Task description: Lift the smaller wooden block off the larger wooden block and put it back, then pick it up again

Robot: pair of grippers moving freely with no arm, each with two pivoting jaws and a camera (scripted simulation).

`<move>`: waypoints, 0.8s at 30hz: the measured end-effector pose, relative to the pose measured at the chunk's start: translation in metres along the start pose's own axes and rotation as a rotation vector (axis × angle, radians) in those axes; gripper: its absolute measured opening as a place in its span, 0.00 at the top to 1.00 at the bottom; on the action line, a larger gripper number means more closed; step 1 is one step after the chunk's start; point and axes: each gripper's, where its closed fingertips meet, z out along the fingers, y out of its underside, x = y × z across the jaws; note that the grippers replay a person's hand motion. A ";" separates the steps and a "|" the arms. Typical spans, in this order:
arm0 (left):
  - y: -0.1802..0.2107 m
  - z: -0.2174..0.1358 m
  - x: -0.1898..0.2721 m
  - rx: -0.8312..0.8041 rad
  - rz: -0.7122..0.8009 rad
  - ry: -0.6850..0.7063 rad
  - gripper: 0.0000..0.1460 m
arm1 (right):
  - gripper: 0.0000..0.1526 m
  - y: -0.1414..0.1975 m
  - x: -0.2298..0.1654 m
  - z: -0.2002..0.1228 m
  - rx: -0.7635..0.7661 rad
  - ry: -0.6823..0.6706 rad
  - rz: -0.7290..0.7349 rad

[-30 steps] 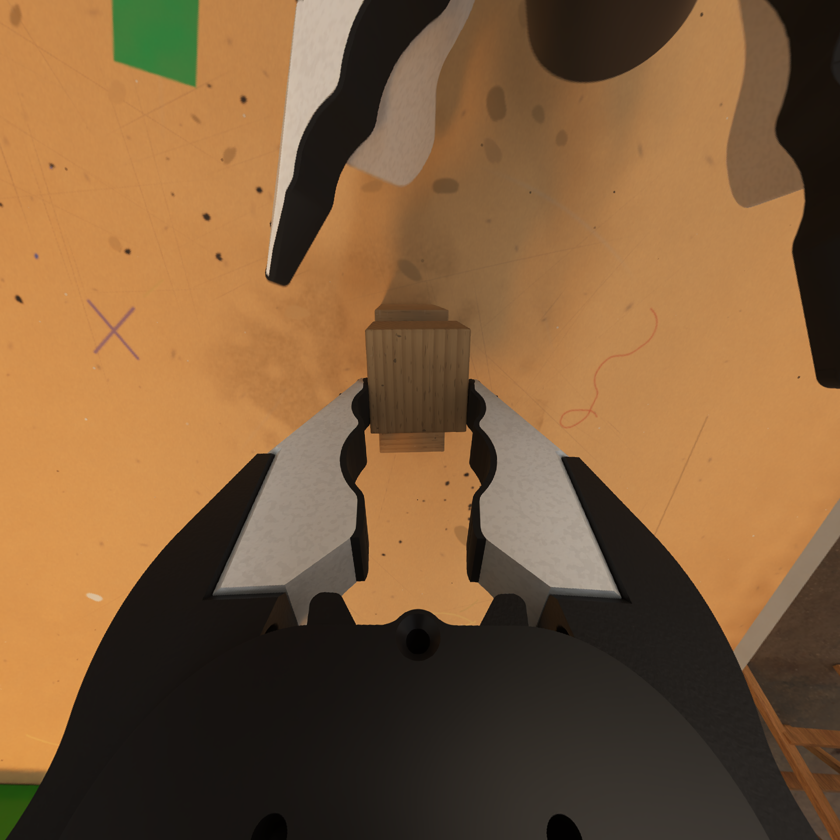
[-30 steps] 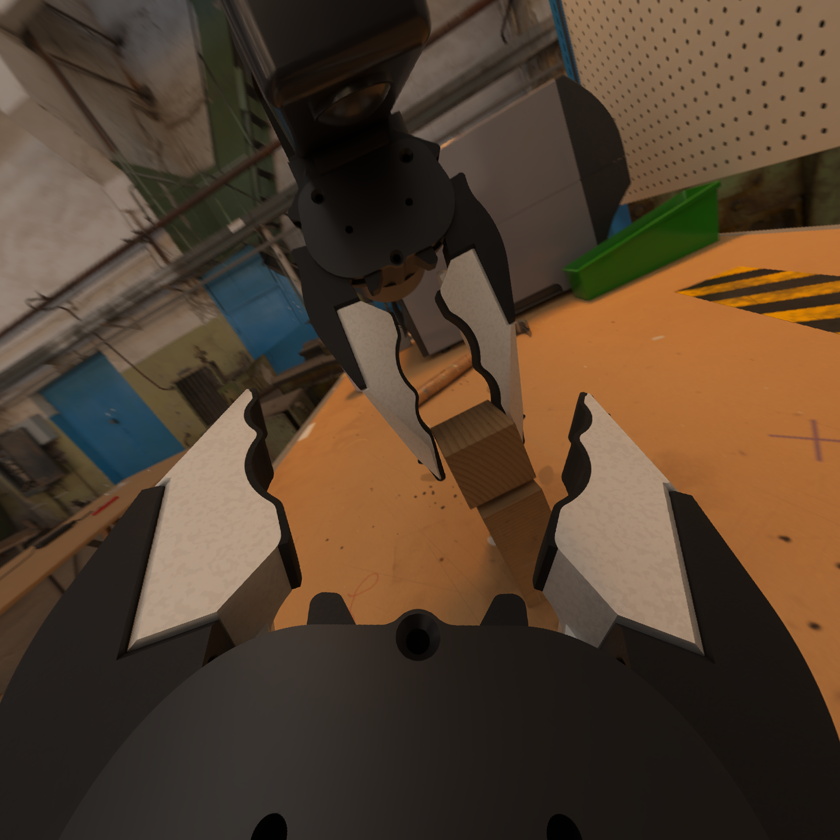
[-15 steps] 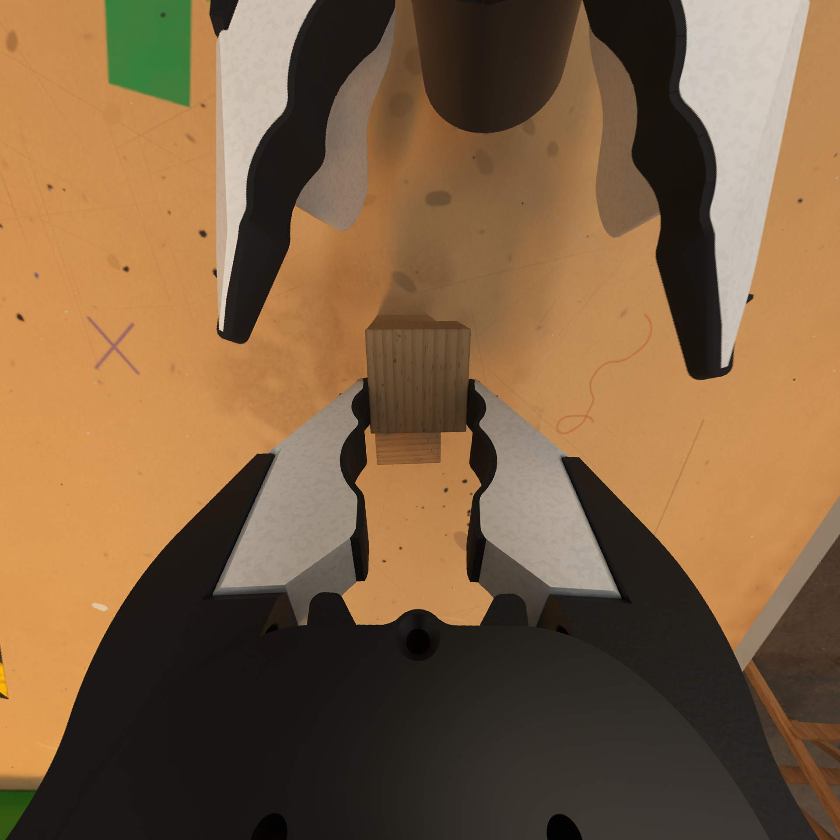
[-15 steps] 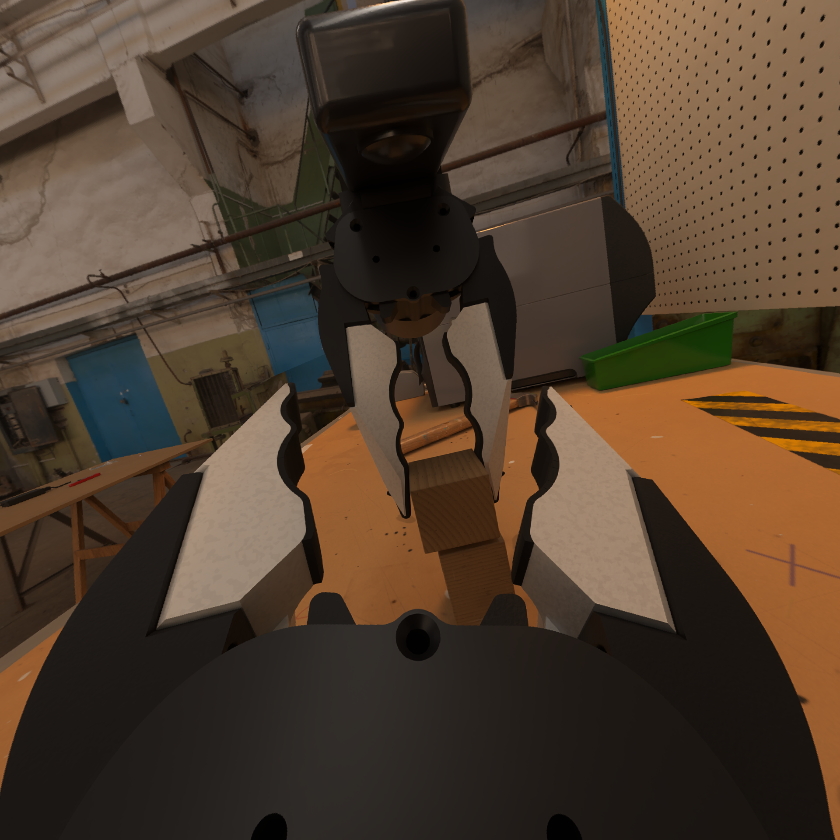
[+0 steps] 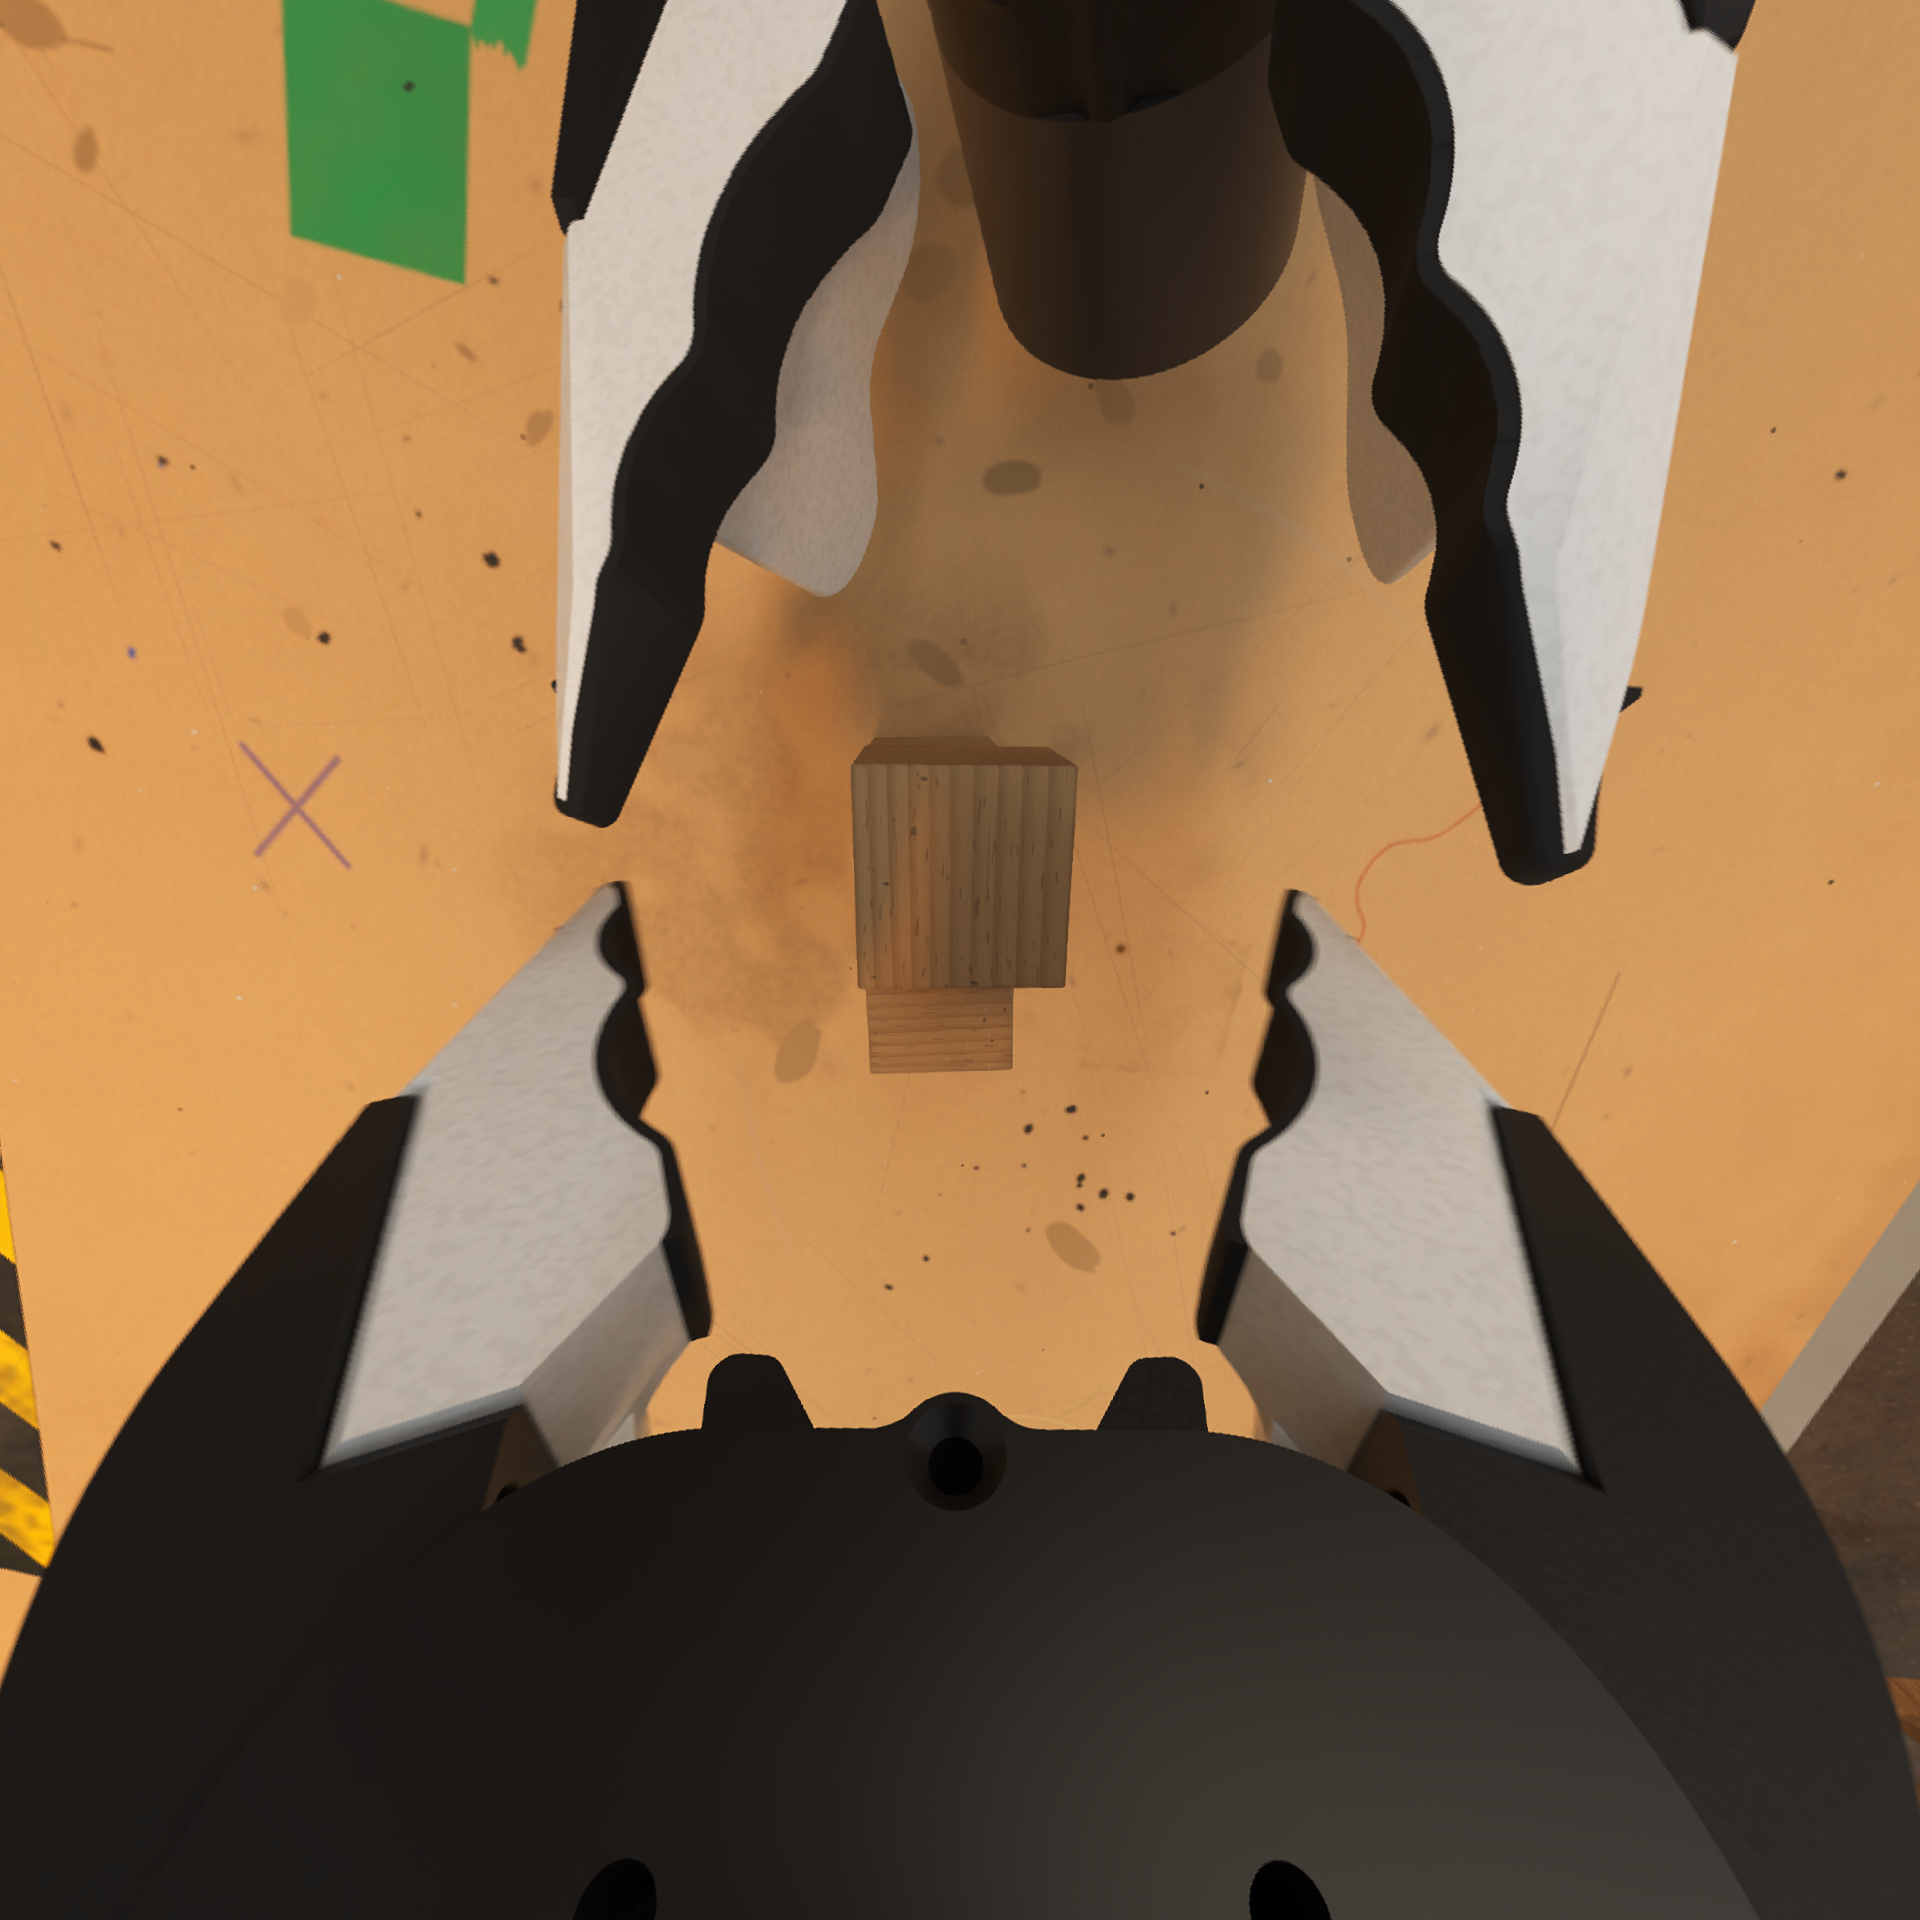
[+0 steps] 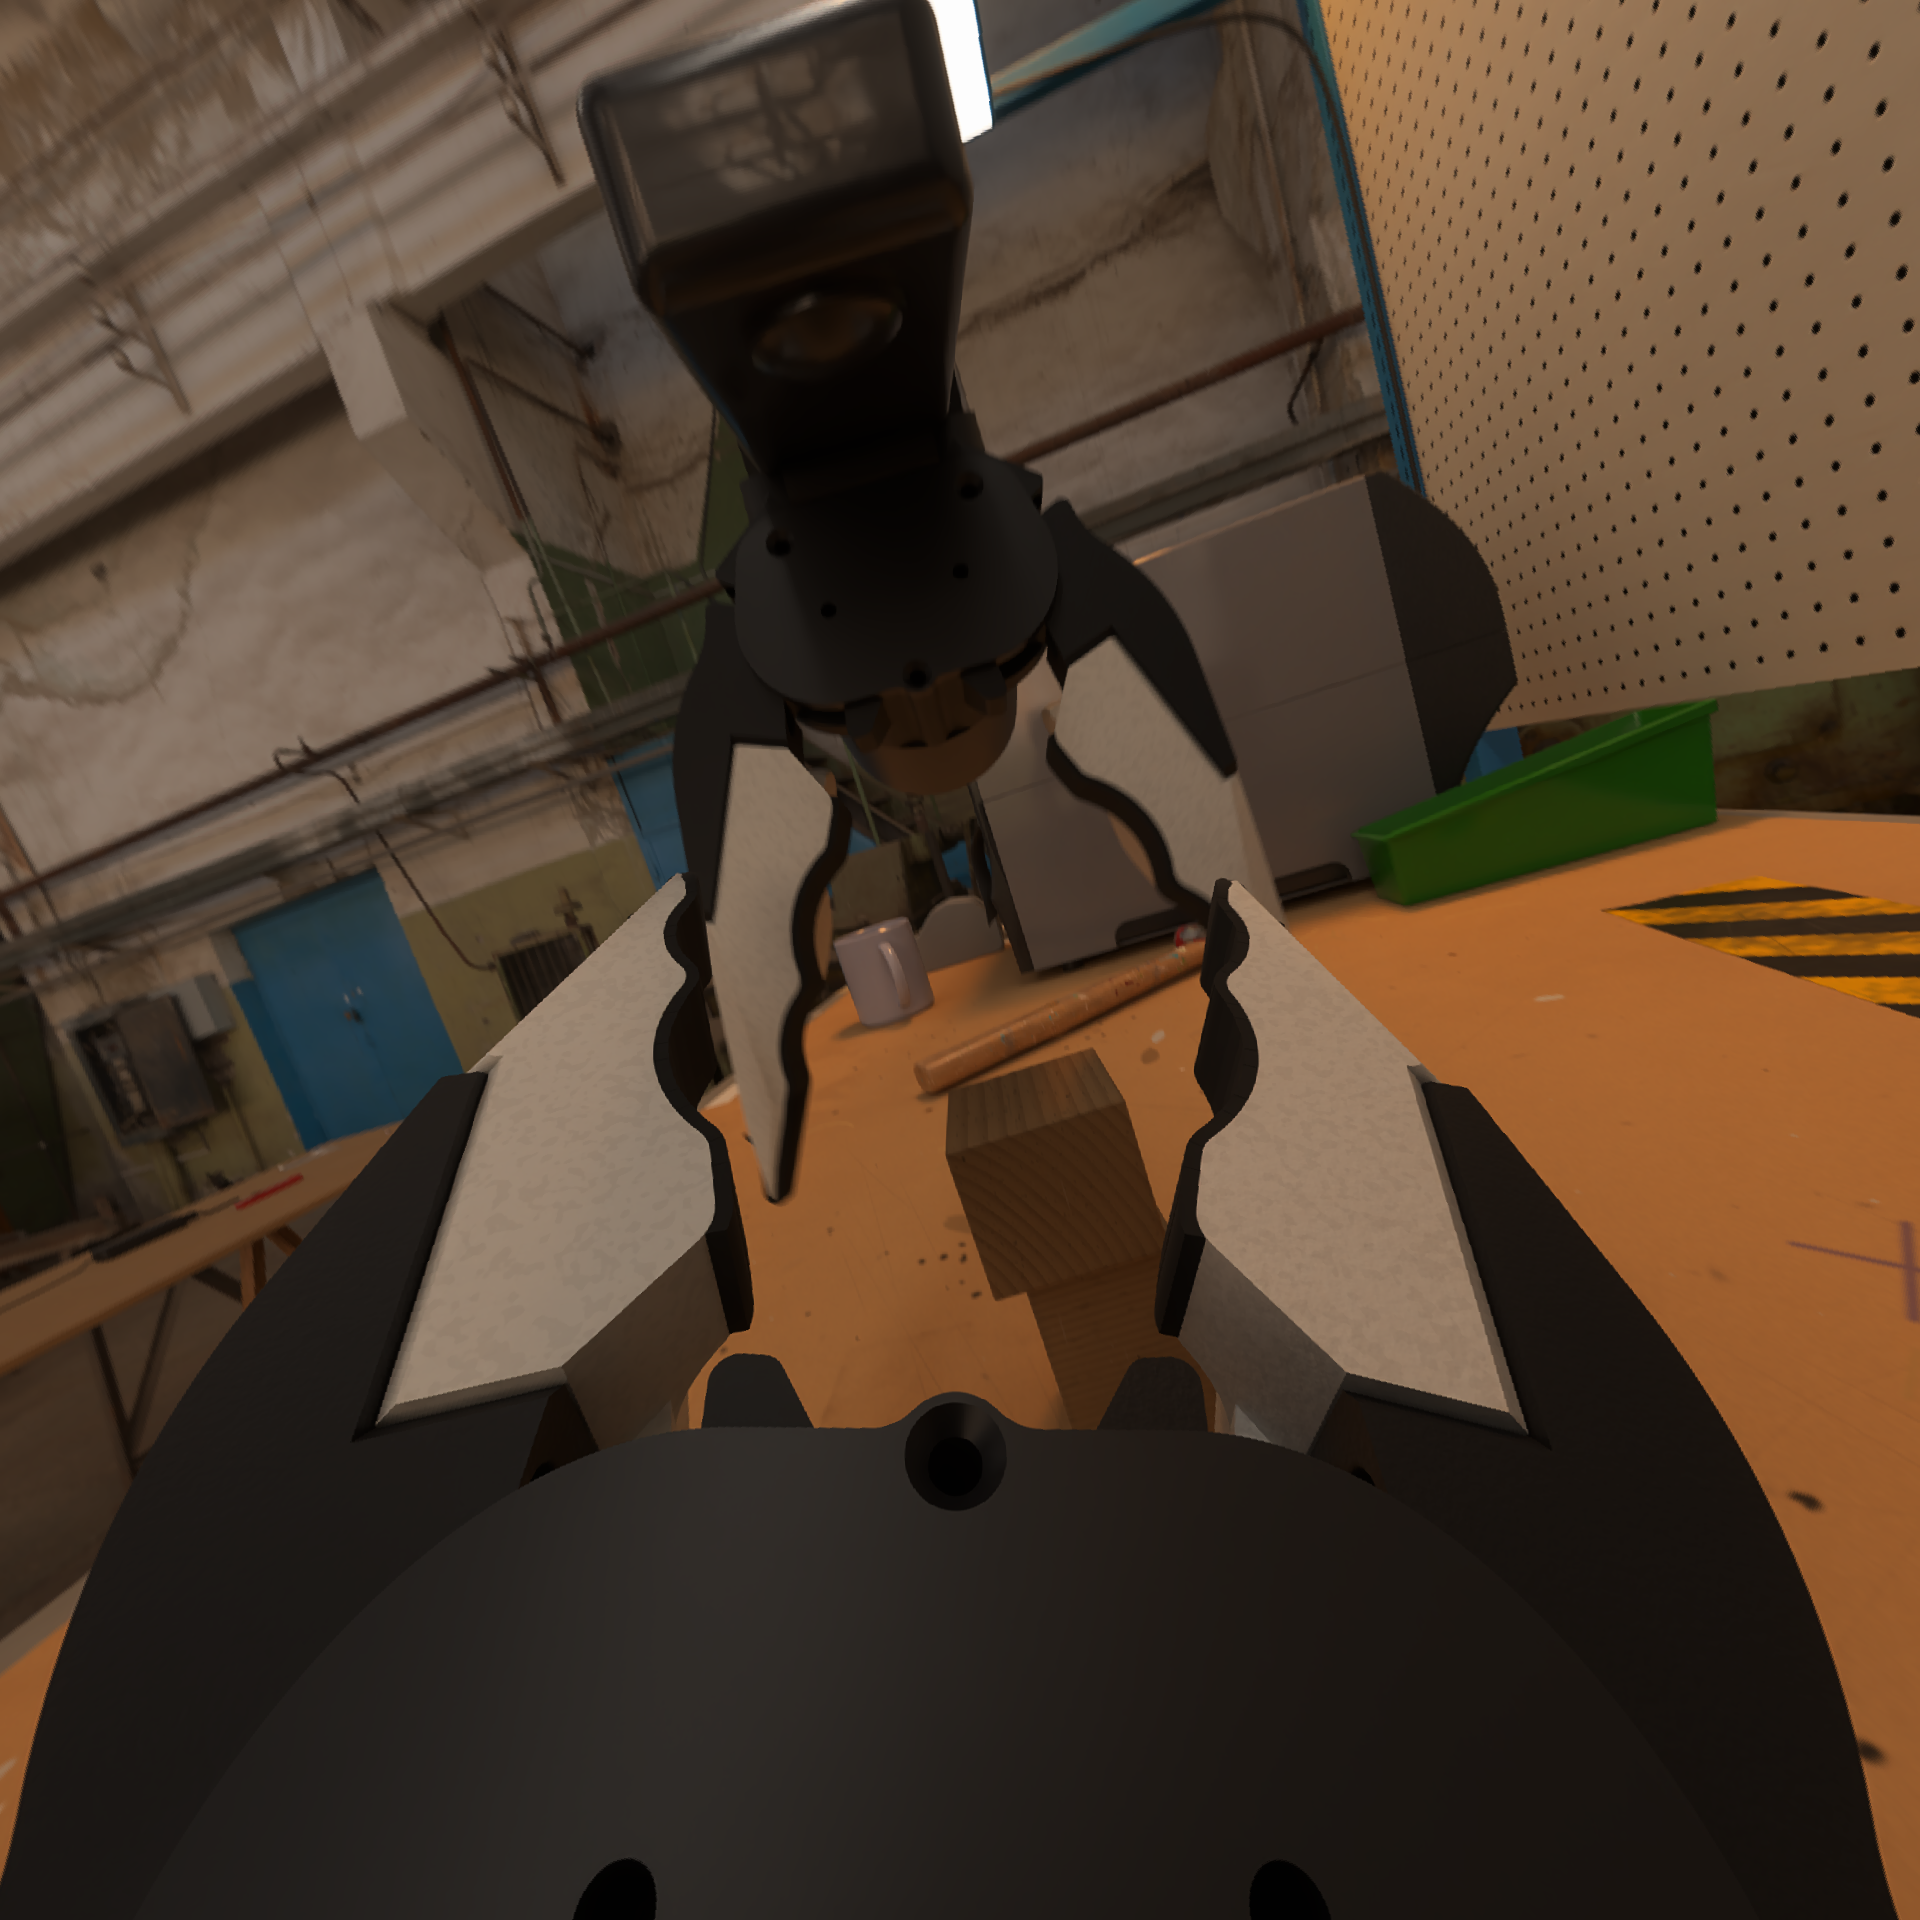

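We find the left gripper (image 5: 951, 894) with jaws spread wide, clear of the smaller wooden block (image 5: 963, 876), which sits atop the larger wooden block (image 5: 940, 1031) on the orange desk (image 5: 1299, 1060). The right gripper (image 6: 951, 914) also has its jaws spread, empty, facing the stack.

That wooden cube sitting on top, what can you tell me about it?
The pale wooden cube has straight grain lines and small dark flecks. It sits upright on a narrower wooden block standing on the orange table, overhanging its sides. Nothing grips it: the left gripper and right gripper flank it, open and apart.
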 end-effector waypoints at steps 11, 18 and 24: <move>0.001 0.002 0.003 -0.025 0.008 0.004 0.56 | 0.49 0.006 0.002 -0.001 -0.004 -0.007 0.046; 0.000 0.003 0.001 -0.045 0.002 -0.007 0.64 | 0.45 0.015 0.009 -0.003 -0.052 0.037 0.092; 0.000 0.003 0.002 -0.051 0.000 -0.001 0.68 | 0.54 0.017 0.005 -0.006 -0.074 0.016 0.079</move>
